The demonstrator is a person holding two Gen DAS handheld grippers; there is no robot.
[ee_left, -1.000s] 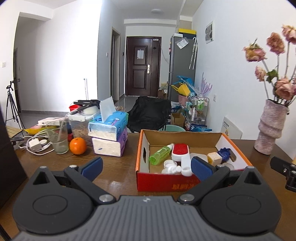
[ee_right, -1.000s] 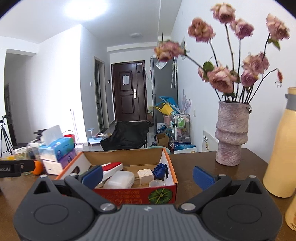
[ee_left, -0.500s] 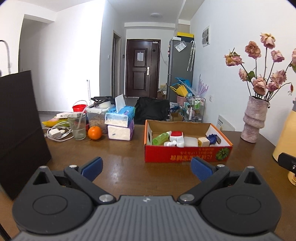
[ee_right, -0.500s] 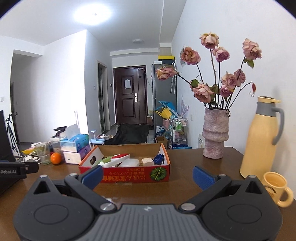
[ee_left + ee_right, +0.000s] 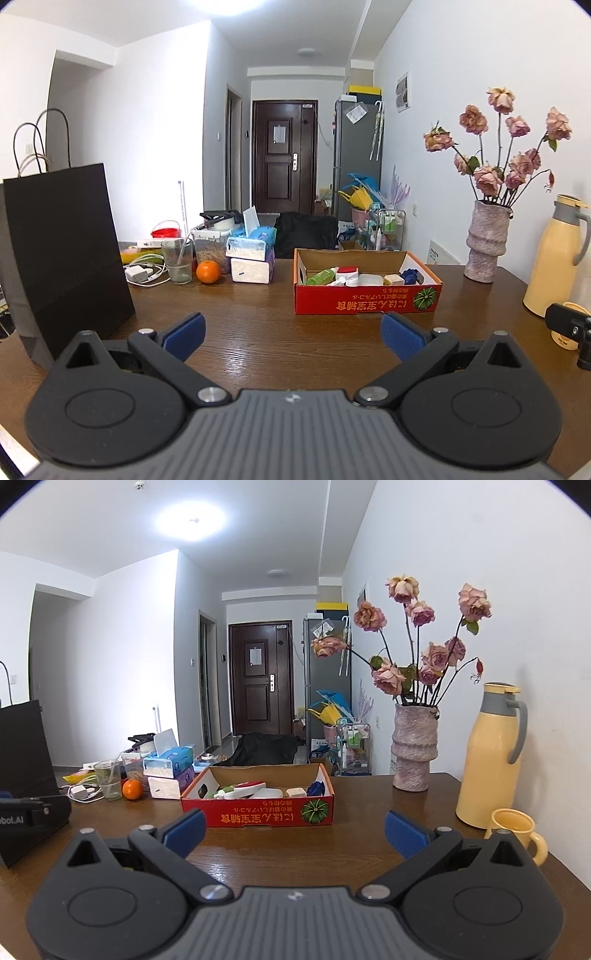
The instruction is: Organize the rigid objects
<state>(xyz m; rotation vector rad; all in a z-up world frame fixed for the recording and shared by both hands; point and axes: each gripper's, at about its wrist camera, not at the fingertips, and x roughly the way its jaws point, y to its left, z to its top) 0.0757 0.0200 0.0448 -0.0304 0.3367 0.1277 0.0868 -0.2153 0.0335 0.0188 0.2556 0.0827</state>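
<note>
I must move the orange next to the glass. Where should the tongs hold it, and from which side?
Grip the orange across its middle, coming from above, probably. It is round, and the glass and tissue boxes stand close beside it, leaving little side room.

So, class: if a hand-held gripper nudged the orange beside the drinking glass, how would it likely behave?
The orange is round, so it would probably roll rather than slide. It sits loose on smooth polished wood table, which likely offers little to stop it. The glass close by could get knocked.
</note>
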